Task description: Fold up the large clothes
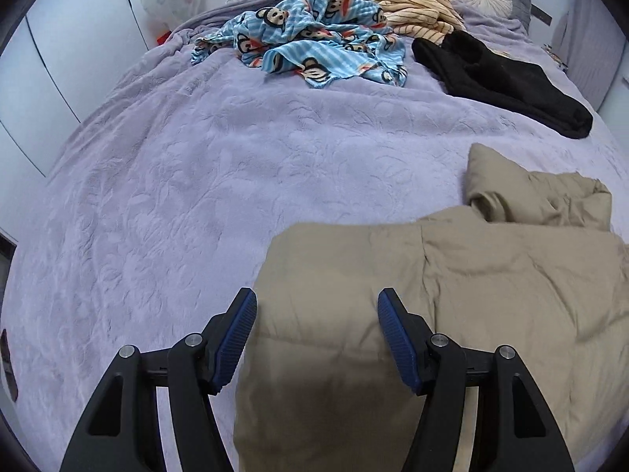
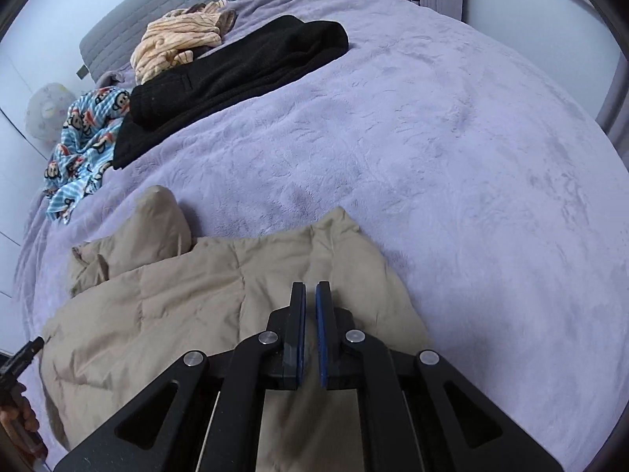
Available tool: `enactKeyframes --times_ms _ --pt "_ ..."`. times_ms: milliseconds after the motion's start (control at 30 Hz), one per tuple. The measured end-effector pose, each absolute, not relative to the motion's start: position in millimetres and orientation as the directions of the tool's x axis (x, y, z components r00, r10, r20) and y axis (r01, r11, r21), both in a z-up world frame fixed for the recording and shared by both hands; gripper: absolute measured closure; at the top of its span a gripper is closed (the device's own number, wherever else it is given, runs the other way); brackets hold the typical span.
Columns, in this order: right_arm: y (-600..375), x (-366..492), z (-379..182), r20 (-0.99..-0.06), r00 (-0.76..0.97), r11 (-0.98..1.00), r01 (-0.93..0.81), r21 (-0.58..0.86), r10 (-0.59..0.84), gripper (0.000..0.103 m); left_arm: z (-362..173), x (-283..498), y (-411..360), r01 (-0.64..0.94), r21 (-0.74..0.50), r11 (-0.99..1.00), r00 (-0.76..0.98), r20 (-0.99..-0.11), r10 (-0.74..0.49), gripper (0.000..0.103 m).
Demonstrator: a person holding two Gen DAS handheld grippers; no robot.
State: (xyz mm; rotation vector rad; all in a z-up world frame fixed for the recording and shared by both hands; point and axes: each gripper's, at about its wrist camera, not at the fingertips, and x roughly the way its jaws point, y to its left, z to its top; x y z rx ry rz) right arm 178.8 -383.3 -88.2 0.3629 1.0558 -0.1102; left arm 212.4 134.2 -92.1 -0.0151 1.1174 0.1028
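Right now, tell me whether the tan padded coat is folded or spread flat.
Partly folded: the tan padded coat lies doubled over itself, with a rumpled section sticking up at its far end.

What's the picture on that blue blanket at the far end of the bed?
Cartoon monkey faces on light blue stripes cover the blanket; the left wrist view shows it best.

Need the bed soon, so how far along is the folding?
Done, it seems: black garment lies folded. In hand: tan jacket, partly folded, under the open left gripper and nearly shut right gripper. Left: crumpled monkey-print blanket and striped garment.
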Motion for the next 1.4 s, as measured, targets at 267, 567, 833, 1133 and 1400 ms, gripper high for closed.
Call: enactKeyframes --times_ms 267,567,833,1133,1400 --pt "-372.8 106.2 -84.5 -0.865 0.472 0.91 0.262 0.322 0.171 0.097 -85.8 141.4 123.6 -0.09 -0.018 0.996 0.412 -0.911 0.02 0.005" --pt "-377.3 40.4 -87.8 -0.855 0.442 0.862 0.286 0.419 0.27 0.074 -98.8 89.1 123.4 -0.162 -0.108 0.981 0.334 -0.941 -0.048 0.0" --pt "-375.9 6.8 -103.8 -0.845 0.413 0.812 0.325 0.485 0.339 0.027 -110.0 62.0 117.6 -0.207 -0.118 0.971 0.287 -0.957 -0.055 0.0" --pt "-387.4 4.0 -138.0 -0.752 0.437 0.638 0.406 0.655 0.494 0.0 -129.0 51.1 132.2 -0.278 -0.333 0.901 0.266 -0.928 -0.261 0.0" --pt "-384.7 10.7 -166.5 -0.687 0.441 0.519 0.451 0.726 0.578 0.0 -156.9 37.9 147.1 -0.381 -0.588 0.713 0.315 -0.808 -0.498 0.0"
